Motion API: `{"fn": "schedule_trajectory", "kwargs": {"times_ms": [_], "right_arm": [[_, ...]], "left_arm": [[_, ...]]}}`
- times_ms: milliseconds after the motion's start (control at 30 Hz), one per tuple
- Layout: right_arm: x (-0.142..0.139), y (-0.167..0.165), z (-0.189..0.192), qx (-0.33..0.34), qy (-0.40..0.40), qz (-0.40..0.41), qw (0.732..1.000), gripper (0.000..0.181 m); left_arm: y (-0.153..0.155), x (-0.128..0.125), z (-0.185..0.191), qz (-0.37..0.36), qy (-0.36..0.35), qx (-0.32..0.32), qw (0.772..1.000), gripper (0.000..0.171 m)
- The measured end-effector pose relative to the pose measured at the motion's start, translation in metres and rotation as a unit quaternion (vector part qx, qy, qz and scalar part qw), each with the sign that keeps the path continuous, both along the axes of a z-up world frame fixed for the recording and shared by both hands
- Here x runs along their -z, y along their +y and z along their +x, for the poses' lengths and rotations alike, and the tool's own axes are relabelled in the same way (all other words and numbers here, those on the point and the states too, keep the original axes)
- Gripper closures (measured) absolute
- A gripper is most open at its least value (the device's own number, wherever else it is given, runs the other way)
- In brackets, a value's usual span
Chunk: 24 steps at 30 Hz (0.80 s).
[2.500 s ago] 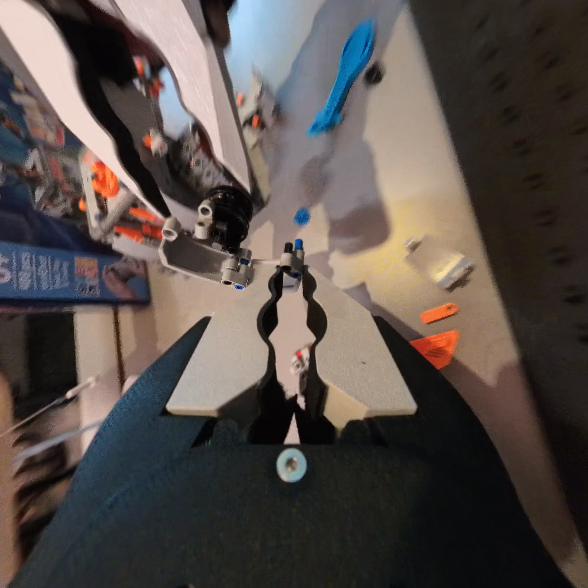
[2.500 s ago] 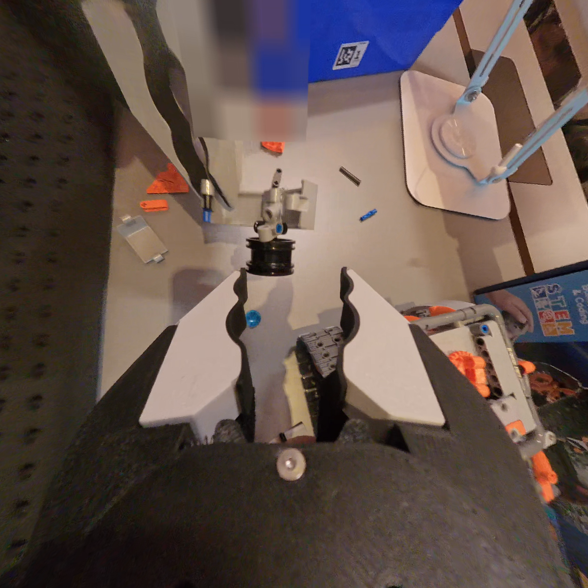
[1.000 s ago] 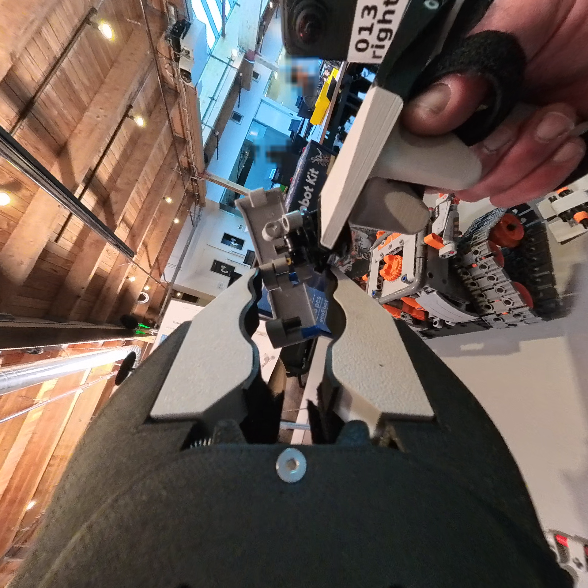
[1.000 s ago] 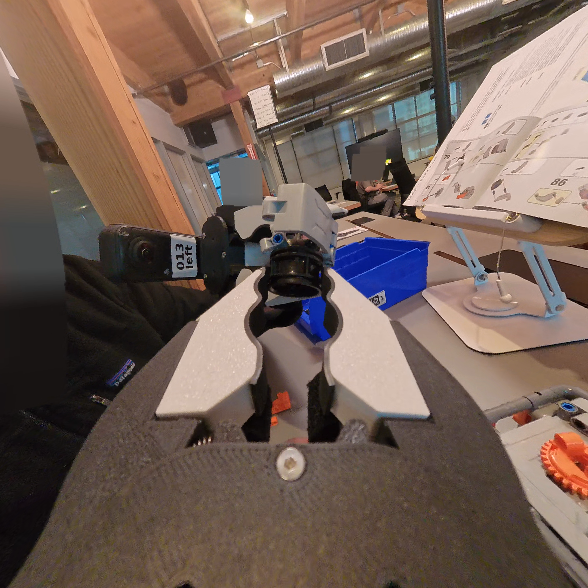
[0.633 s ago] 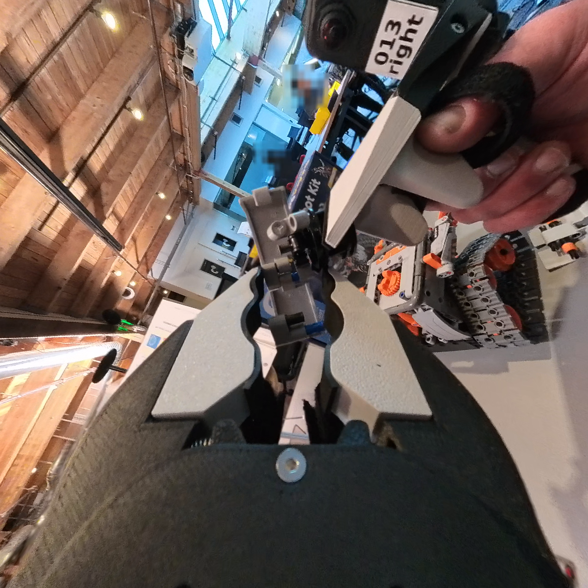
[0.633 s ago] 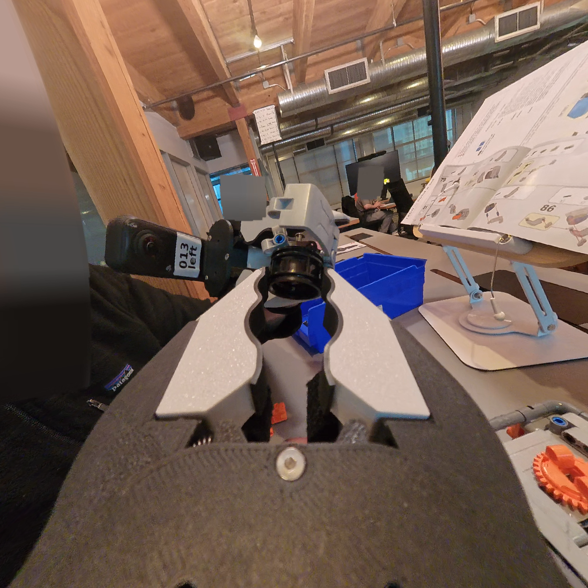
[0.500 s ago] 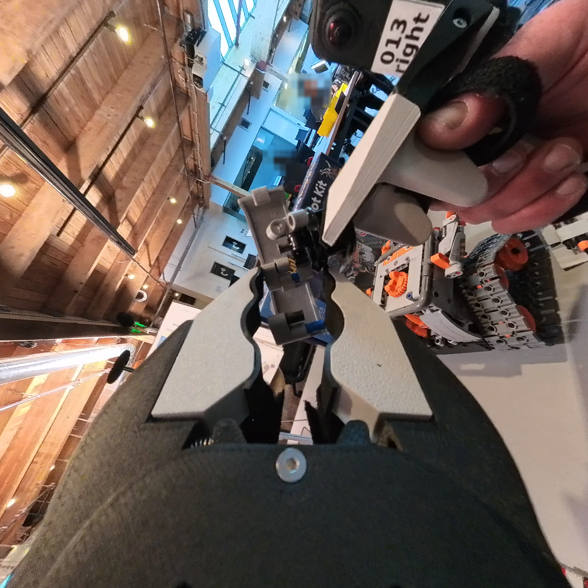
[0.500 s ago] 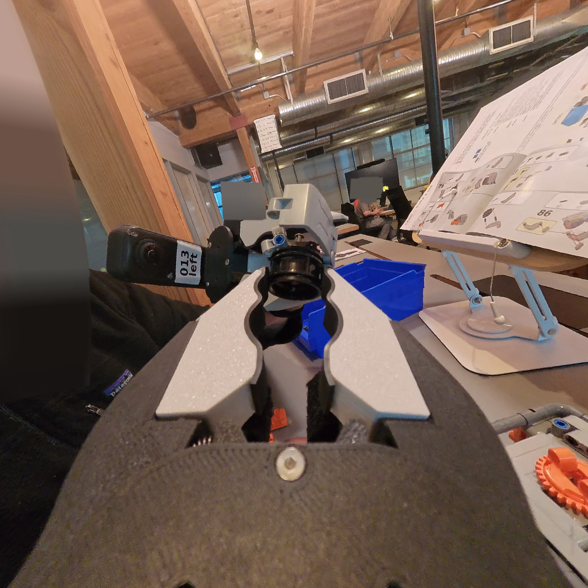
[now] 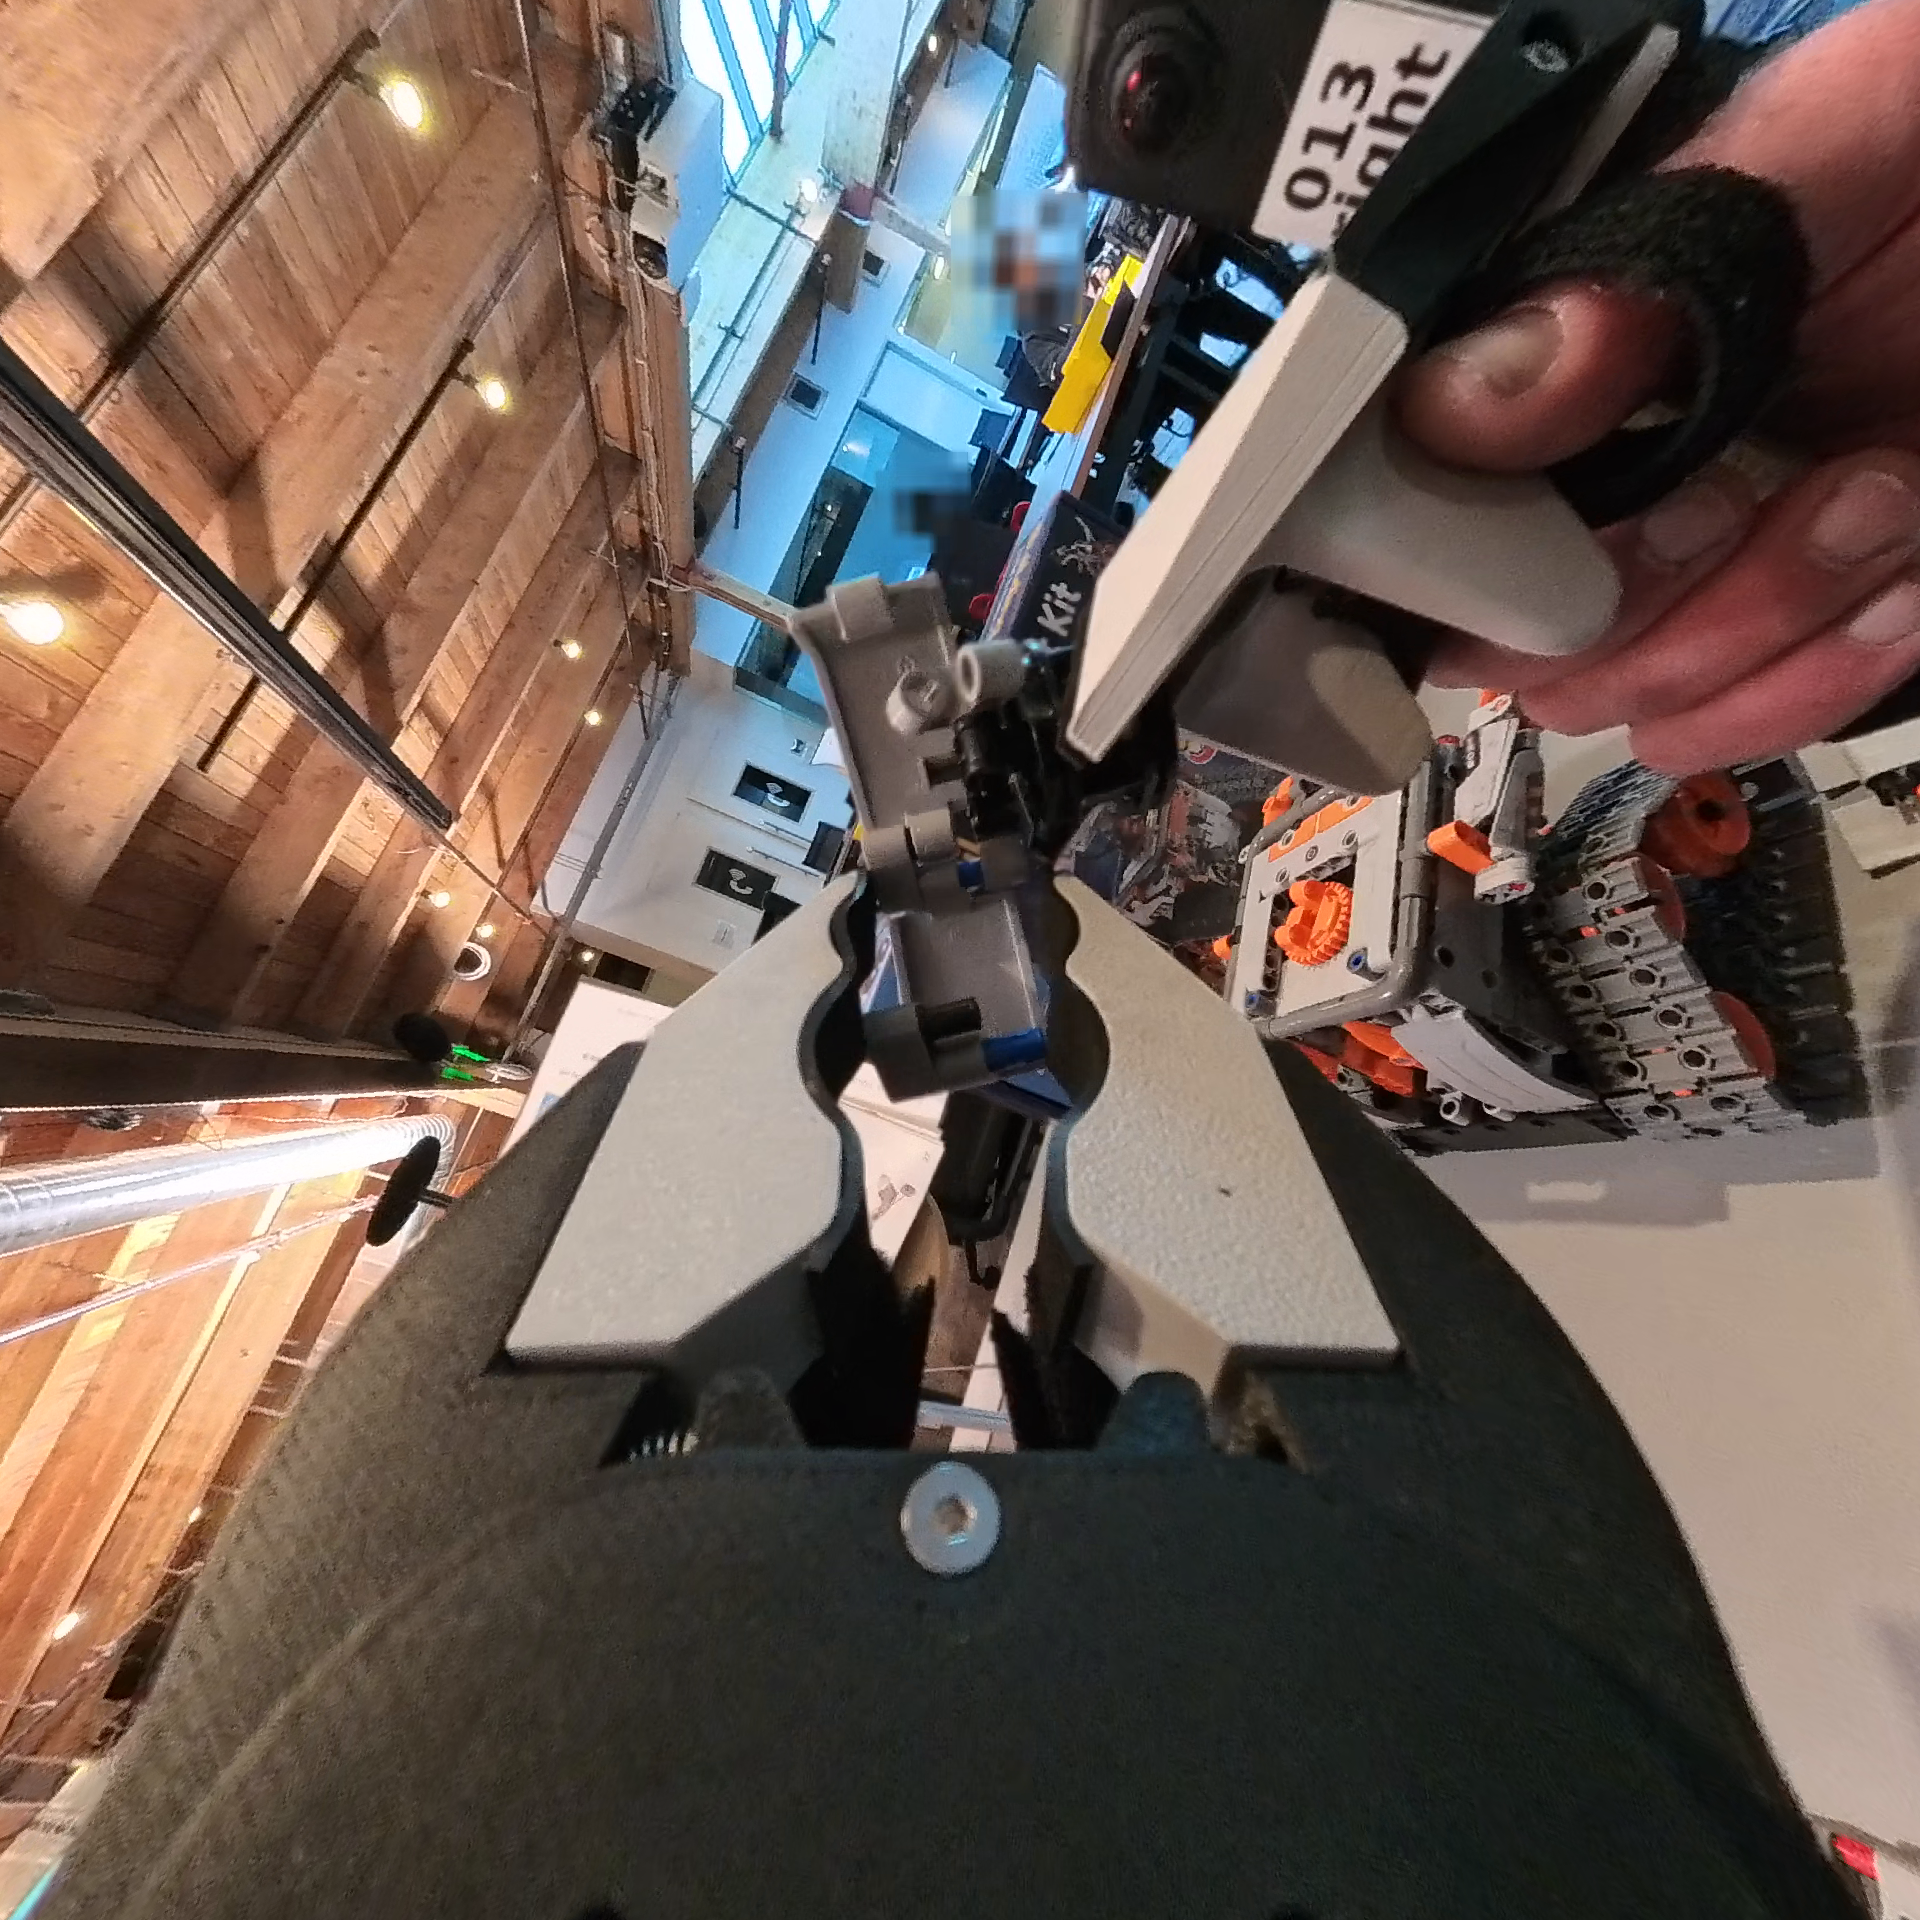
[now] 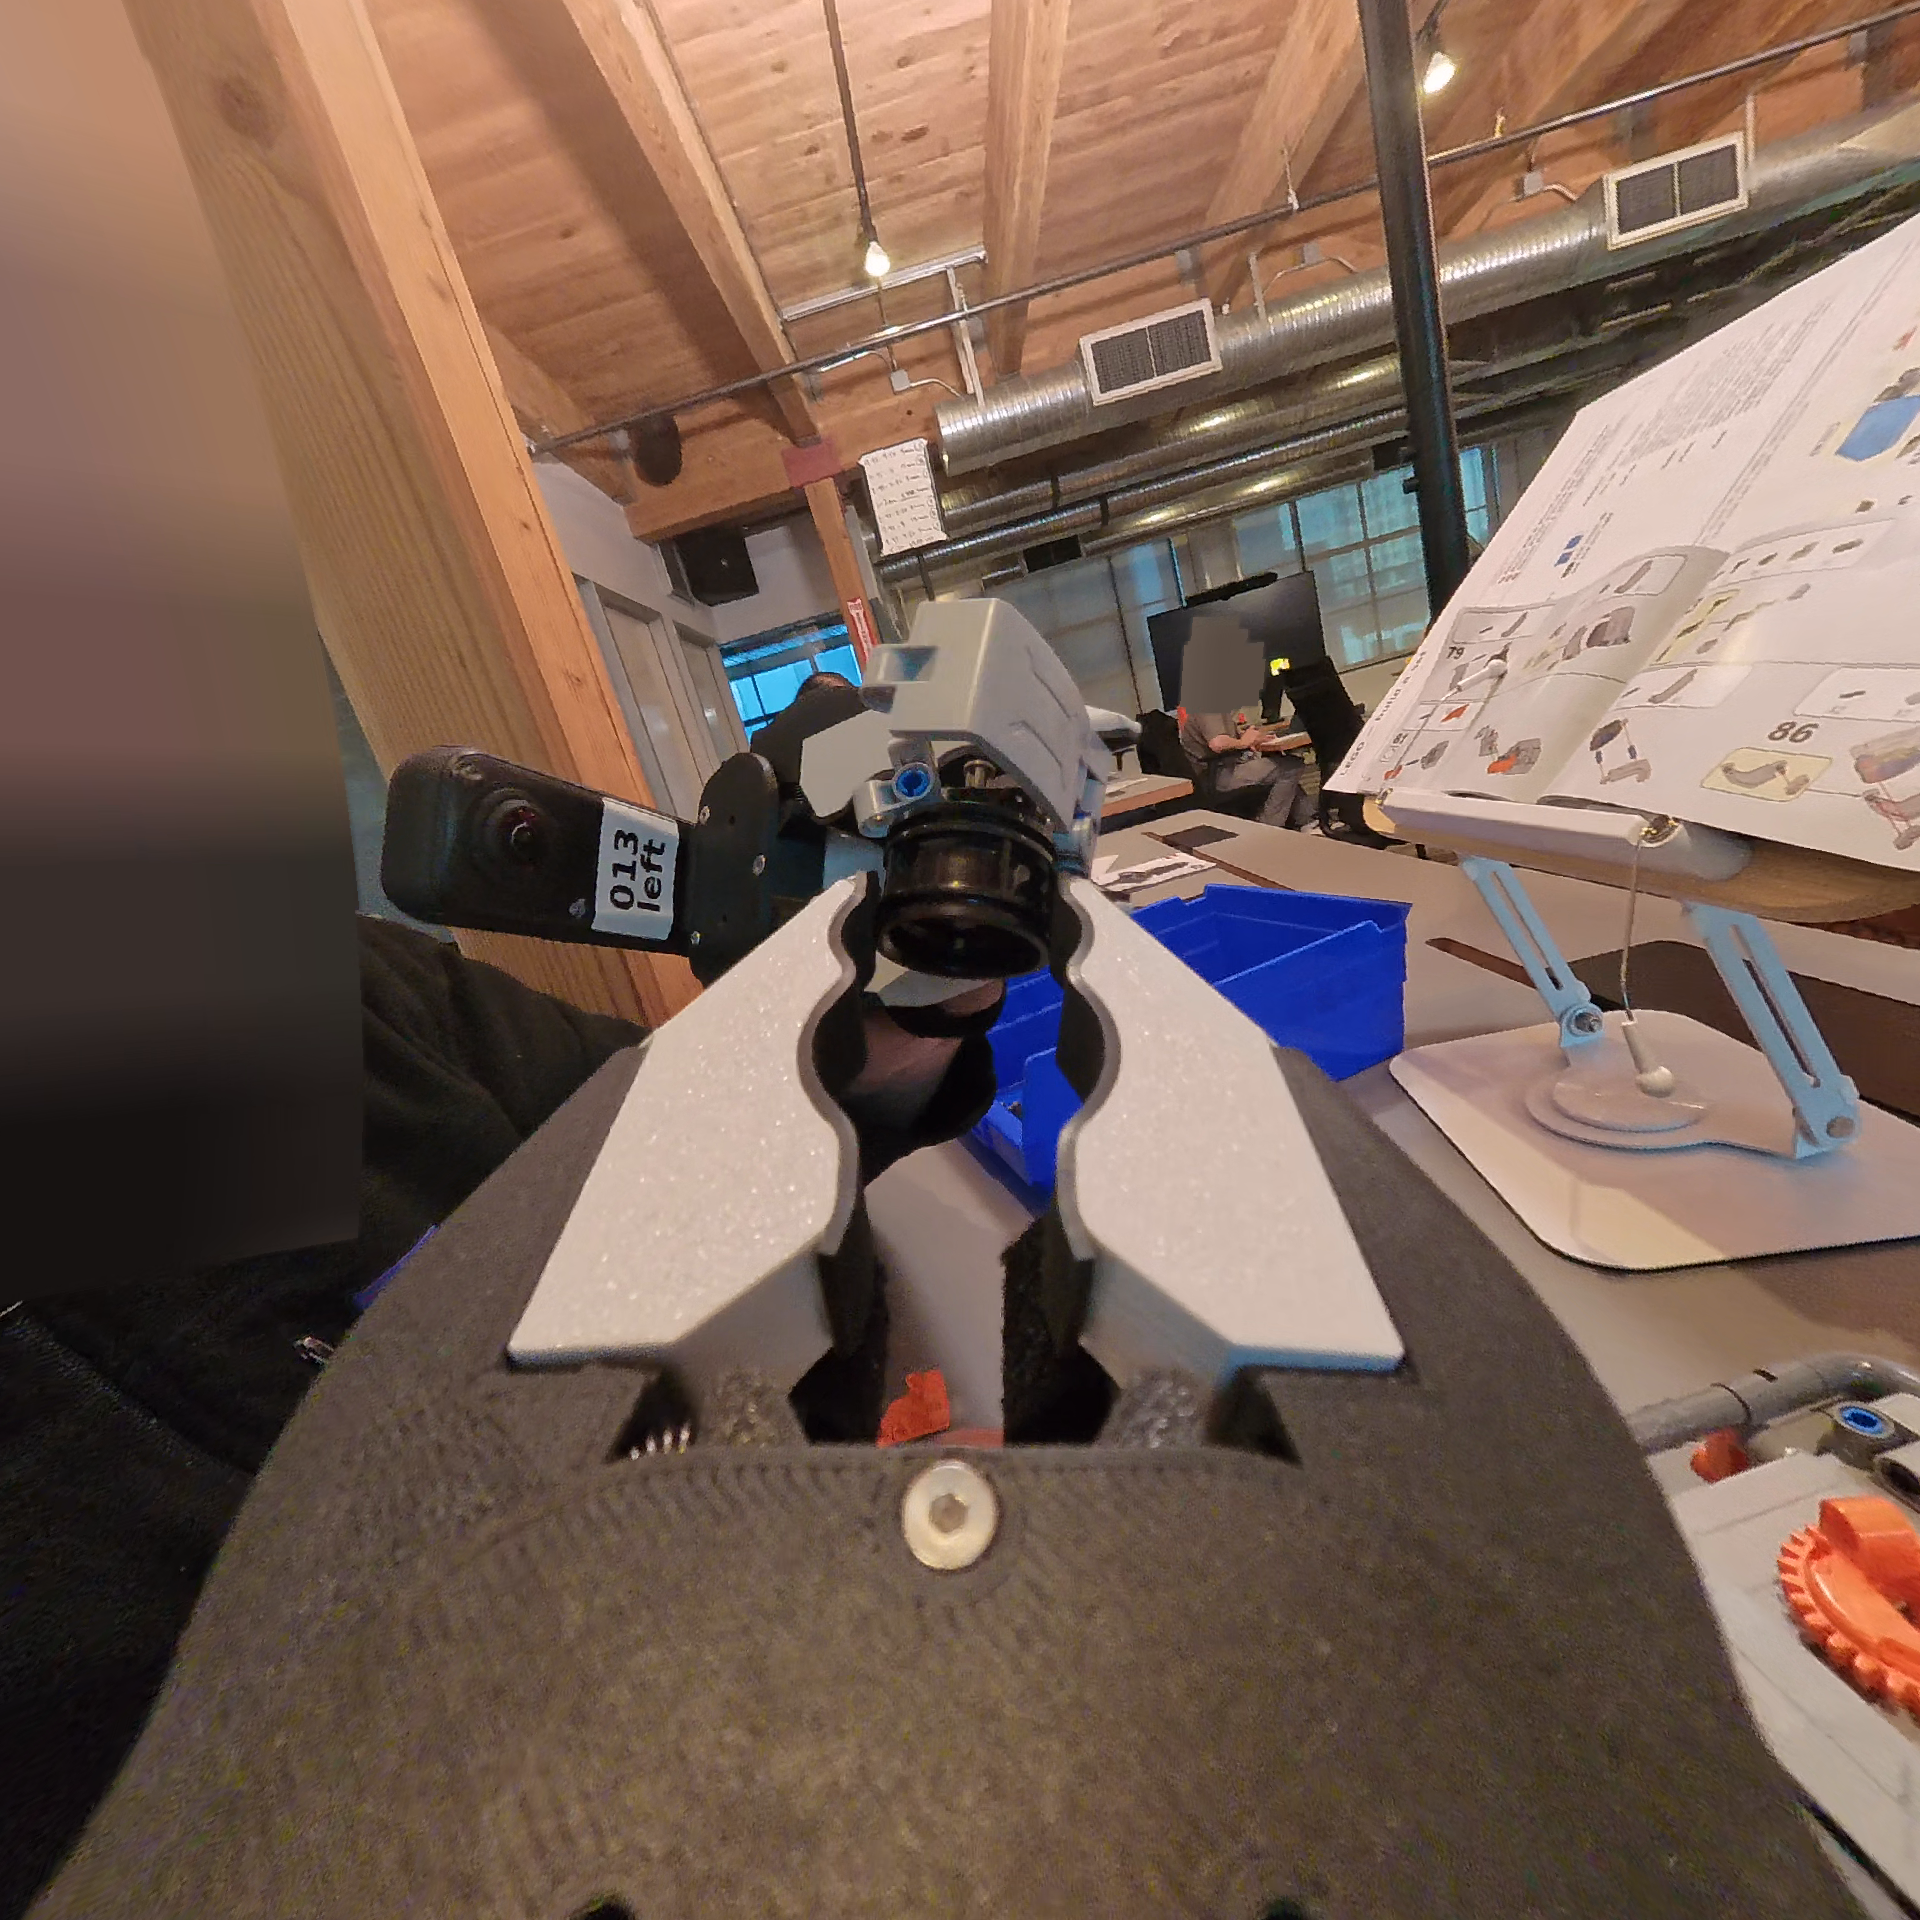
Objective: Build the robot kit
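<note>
Both tongs are on one small brick assembly held up in the air between them, well above the bench [image 10: 1714, 1330].

Left tongs [image 9: 961, 940]: narrow, clamped on the grey panel [image 9: 935, 831] by its lower end. The panel's long axis runs on out past the tips, roughly in line with the fingers, leaning a little left in the left wrist view. Pins and connectors stick out of its face, with blue pin ends low down.

Right tongs [image 10: 961, 914]: narrow, closed round the black wheel hub [image 10: 961, 899]. The hub's axis points along the fingers, open bore facing the camera. The grey panel [image 10: 982, 691] sits at the far end of the hub, just beyond the tips, touching it.

So the two tongs meet nearly nose to nose, hub side right, panel side left. Which is nearer is moot: both are in contact. In the left wrist view, the hand [image 9: 1714, 436] on the right tool's trigger is at upper right, close to the panel's top.

Around: tracked model [image 9: 1558, 956] with orange gears on the bench, blue bin [image 10: 1278, 966] behind the hub, open instruction booklet [image 10: 1683, 644] on a white stand [image 10: 1662, 1122].

Writing: white stickers on both camera bodies, print on a dark box behind the panel, and page numbers in the booklet; not quoting any of it. No brand mark that I can make out.
</note>
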State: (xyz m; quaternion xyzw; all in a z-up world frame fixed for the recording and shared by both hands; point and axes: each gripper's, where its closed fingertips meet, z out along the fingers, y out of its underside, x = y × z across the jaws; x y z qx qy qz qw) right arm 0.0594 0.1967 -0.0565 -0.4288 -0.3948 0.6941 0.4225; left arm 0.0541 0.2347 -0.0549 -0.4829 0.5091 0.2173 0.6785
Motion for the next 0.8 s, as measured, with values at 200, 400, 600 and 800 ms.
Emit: {"fn": "schedule_trajectory", "kwargs": {"times_ms": [200, 400, 600, 800], "right_arm": [[0.0012, -0.0017, -0.0016, -0.004, 0.001, 0.002, 1.0, 0.151], [0.0, -0.0012, -0.0001, -0.005, 0.003, -0.001, 1.0, 0.151], [-0.0019, -0.0015, 0.0012, -0.006, 0.008, -0.003, 1.0, 0.151], [-0.0057, 0.0001, 0.0039, 0.006, 0.021, 0.001, 1.0, 0.15]], "left_arm": [[0.001, -0.0004, -0.0014, 0.002, -0.001, -0.007, 1.0, 0.146], [0.0001, -0.0009, 0.0004, 0.001, -0.002, -0.004, 1.0, 0.147], [-0.001, -0.002, 0.0029, -0.001, -0.011, -0.005, 1.0, 0.149], [0.0008, -0.0051, 0.0063, -0.014, -0.036, -0.002, 0.999, 0.15]]}}
